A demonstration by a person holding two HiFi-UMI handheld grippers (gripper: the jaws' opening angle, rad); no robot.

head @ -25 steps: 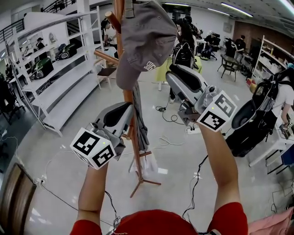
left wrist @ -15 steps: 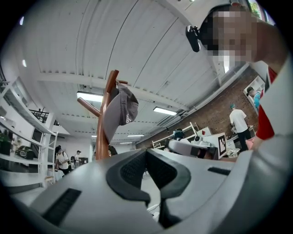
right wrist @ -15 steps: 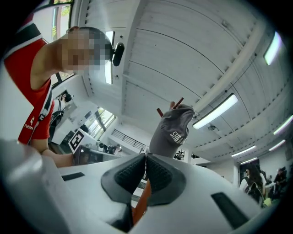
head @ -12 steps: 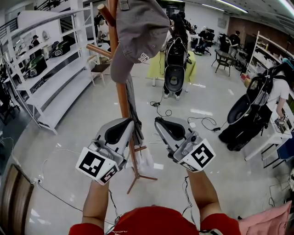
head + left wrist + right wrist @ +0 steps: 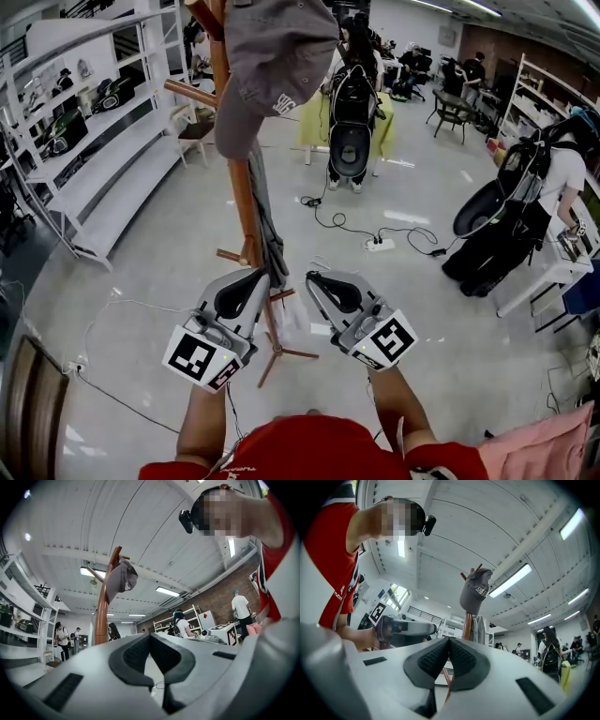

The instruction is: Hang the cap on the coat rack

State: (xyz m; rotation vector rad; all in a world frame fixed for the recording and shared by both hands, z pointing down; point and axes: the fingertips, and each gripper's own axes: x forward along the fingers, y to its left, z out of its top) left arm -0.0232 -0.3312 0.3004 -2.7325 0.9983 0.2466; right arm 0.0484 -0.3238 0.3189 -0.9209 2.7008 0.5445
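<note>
Holding both tools low and side by side, we see our left gripper [image 5: 258, 274] with its dark ribbed fingers [image 5: 133, 656] pressed together tip to tip and nothing caught between them. Our right gripper [image 5: 314, 278] is the same: its ribbed fingers [image 5: 461, 658] meet along one seam and carry nothing.

The grey fabric baseball cap with white lettering [image 5: 272, 70] sits on the top of the tall brown wooden coat rack [image 5: 239, 187], brim hanging downward, high above and well apart from both sets of fingertips. From the left gripper view it lies up and to the left of the closed tips. From the right gripper view it lies above the tips and slightly to their right.

The rack's pole comes down just beyond the left fingertips. The right fingertips are near it, on its right side. We cannot tell whether the left tips touch the wood. A long grey garment [image 5: 267, 225] hangs down along the pole, below the cap and above our fingers.

Far left of the left fingers stands white open metal shelving [image 5: 103, 159]. Beyond the right fingers a white power strip [image 5: 380, 245] lies on the pale glossy floor [image 5: 169, 272]. Farther to their right a person in a white shirt [image 5: 562, 178] stands.
</note>
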